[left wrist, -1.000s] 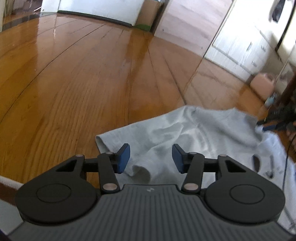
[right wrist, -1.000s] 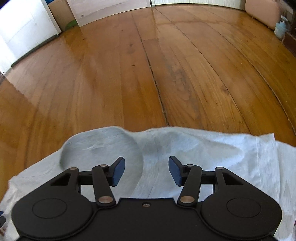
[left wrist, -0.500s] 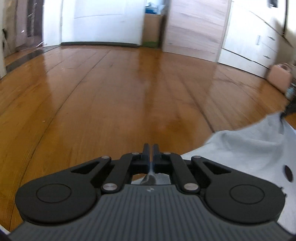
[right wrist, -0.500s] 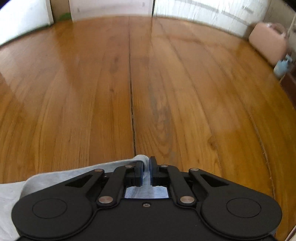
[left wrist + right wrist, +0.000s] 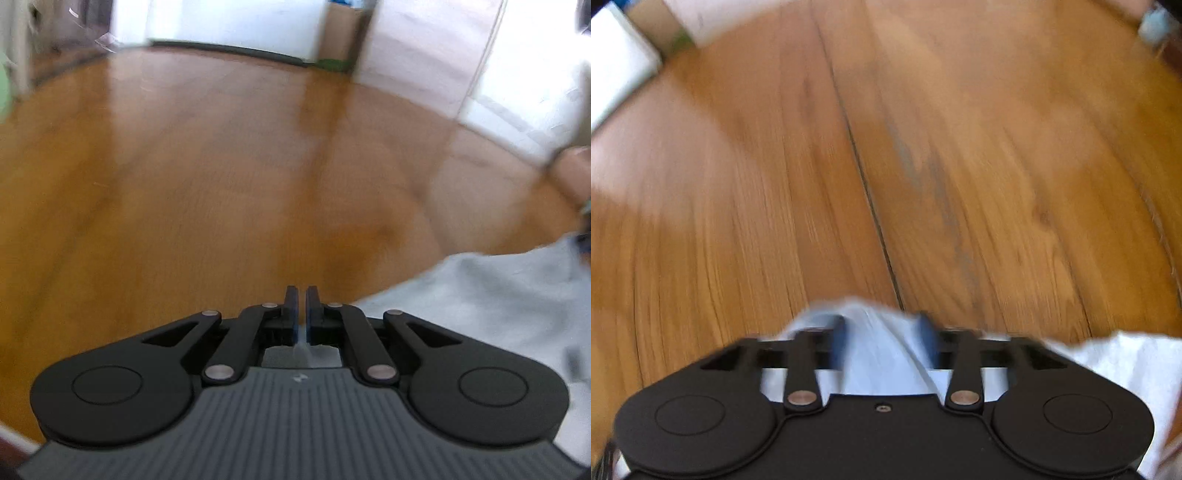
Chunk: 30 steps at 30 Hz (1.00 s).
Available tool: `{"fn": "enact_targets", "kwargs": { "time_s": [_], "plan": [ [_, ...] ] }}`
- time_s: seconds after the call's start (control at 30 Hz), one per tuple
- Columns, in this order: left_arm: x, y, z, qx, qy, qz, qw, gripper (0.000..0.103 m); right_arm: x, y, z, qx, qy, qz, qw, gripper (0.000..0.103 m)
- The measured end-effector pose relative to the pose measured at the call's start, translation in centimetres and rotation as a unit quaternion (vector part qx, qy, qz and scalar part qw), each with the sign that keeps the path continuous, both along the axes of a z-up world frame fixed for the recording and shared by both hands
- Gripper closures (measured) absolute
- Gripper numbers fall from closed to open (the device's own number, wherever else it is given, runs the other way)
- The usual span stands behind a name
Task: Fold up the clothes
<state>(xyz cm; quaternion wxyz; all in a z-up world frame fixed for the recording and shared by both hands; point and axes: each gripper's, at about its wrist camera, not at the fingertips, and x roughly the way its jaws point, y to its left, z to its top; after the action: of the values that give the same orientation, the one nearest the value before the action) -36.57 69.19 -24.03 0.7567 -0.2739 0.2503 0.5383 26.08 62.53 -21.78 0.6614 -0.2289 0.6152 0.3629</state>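
We judge the shirt (image 5: pixel 498 295) light and limp: left gripper (image 5: pixel 301 306) pinches its edge; right gripper (image 5: pixel 882 332) is opening, cloth between its jaws, floor (image 5: pixel 960 166) below.

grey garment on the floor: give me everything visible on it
The garment is pale grey, soft, matte cloth, lying rumpled on the wooden floor. The left gripper is shut on a thin edge of it. The right gripper has jaws opening, with a raised ridge of cloth between the blue pads. Its overall shape is cut off and blurred.
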Motion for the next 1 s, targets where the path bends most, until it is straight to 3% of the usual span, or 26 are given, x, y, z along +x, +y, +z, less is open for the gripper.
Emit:
{"fn": "enact_targets", "kwargs": {
  "time_s": [0.03,0.07,0.1,0.17,0.27,0.33,0.37,0.4,0.47,0.63,0.67,0.7,0.73,0.8,0.83,1.0],
  "plan": [
    [-0.5,0.1,0.0,0.000,0.007,0.015,0.9999,0.099,-0.1,0.0,0.1,-0.026,0.000,0.019,0.999,0.048],
    [-1.3,0.3,-0.1,-0.009,-0.018,0.016,0.9997,0.099,-0.8,-0.2,0.8,-0.020,-0.030,0.043,0.998,0.048],
    [-2.1,0.6,-0.1,-0.024,-0.047,0.016,0.9985,0.099,-1.5,-0.5,1.8,0.001,-0.056,0.060,0.997,0.047],
    [-3.1,0.9,0.0,-0.050,-0.089,0.012,0.9947,0.099,-3.2,-1.9,4.4,0.103,-0.085,0.071,0.988,0.047],
    [-2.6,0.8,0.5,-0.057,-0.101,-0.018,0.9931,0.098,-6.2,-3.6,5.6,0.236,0.001,0.093,0.967,0.047],
    [-1.8,0.6,0.9,-0.060,-0.096,-0.033,0.9930,0.095,-8.8,-2.8,4.4,0.242,0.069,0.130,0.959,0.048],
    [-1.5,0.2,1.1,-0.057,-0.082,-0.029,0.9946,0.088,-10.2,-2.2,3.6,0.232,0.078,0.149,0.958,0.048],
    [-1.1,-0.1,1.3,-0.053,-0.066,-0.022,0.9962,0.073,-11.5,-1.6,2.9,0.221,0.076,0.165,0.958,0.047],
    [-0.8,-0.8,1.4,-0.043,-0.042,-0.009,0.9982,0.061,-13.8,-0.6,1.4,0.196,0.058,0.187,0.961,0.046],
    [-1.7,-0.4,0.6,-0.085,-0.094,-0.016,0.9919,0.061,-17.5,0.4,-1.3,0.172,0.018,0.210,0.962,0.043],
    [-1.9,-0.4,0.4,-0.091,-0.103,-0.015,0.9904,0.061,-18.1,0.3,-1.2,0.195,0.017,0.221,0.955,0.050],
    [-1.9,-0.3,0.3,-0.091,-0.104,-0.016,0.9903,0.061,-18.8,0.1,-1.1,0.217,0.015,0.236,0.947,0.064],
    [-1.9,-0.2,0.3,-0.090,-0.103,-0.016,0.9904,0.061,-19.7,0.0,-0.7,0.234,0.003,0.265,0.935,0.100],
    [-1.6,-0.2,0.1,-0.085,-0.092,-0.016,0.9920,0.061,-21.4,0.3,0.5,0.248,-0.068,0.314,0.914,0.099],
    [-1.4,-0.3,0.0,-0.082,-0.086,-0.016,0.9928,0.061,-21.2,0.6,1.2,0.257,-0.085,0.306,0.913,0.099],
    [-0.9,-0.8,0.0,-0.081,-0.086,-0.036,0.9923,0.054,-18.0,3.2,3.5,0.285,-0.100,0.209,0.930,0.100]
  ]
}}
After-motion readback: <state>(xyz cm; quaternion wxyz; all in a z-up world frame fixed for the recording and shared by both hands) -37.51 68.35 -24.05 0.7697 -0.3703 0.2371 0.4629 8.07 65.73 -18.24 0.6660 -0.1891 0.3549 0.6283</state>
